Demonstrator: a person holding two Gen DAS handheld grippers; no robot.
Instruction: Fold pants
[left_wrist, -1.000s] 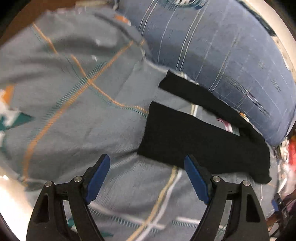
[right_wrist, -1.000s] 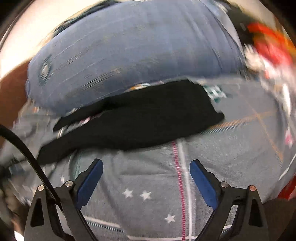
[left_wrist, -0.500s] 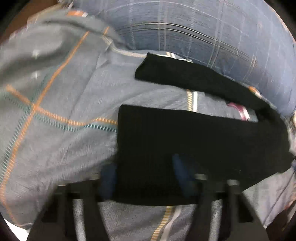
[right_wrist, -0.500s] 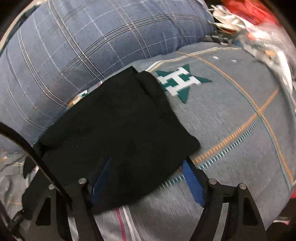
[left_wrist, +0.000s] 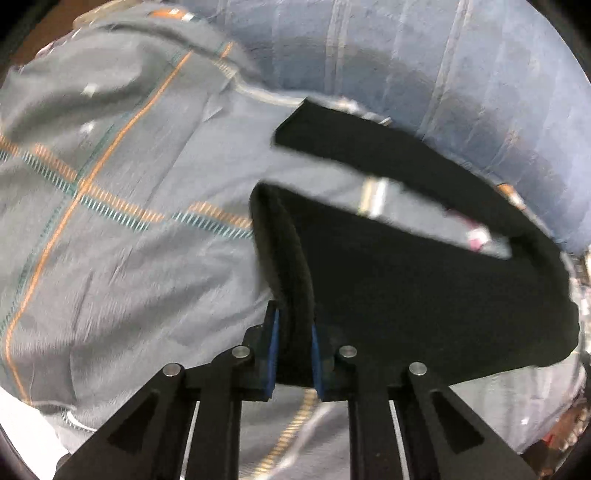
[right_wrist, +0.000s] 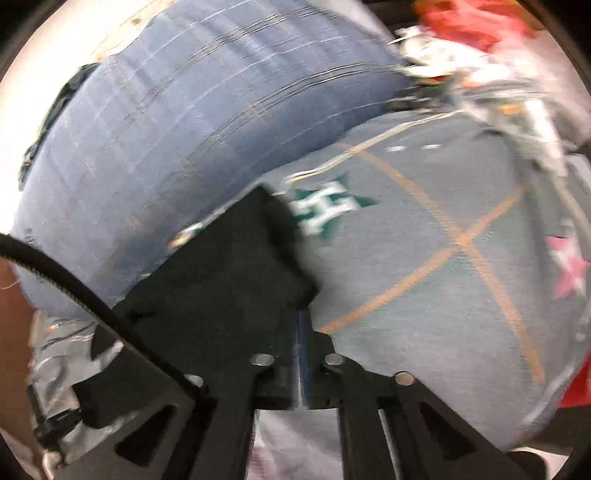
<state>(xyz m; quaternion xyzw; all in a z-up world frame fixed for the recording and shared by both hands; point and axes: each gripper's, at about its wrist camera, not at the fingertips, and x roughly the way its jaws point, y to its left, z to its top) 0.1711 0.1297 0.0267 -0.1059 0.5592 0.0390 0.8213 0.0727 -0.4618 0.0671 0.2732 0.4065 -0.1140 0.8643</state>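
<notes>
Black pants (left_wrist: 424, 295) lie on a grey patterned bedspread (left_wrist: 129, 258), their two legs spread apart toward the left. My left gripper (left_wrist: 293, 350) is shut on the hem end of the near leg, and the cloth bunches up between the blue pads. In the right wrist view the pants (right_wrist: 221, 288) show as a black slab at the lower left. My right gripper (right_wrist: 301, 350) is shut on their near right corner at the waist end.
A large blue plaid pillow (left_wrist: 461, 74) lies right behind the pants, also in the right wrist view (right_wrist: 184, 129). A pile of red and white clutter (right_wrist: 498, 55) sits at the far right. A black cable (right_wrist: 74, 288) crosses the lower left.
Both grippers moved down onto the pants and closed from wide open. The left one has taken the near leg's hem, the right one the waist corner.
</notes>
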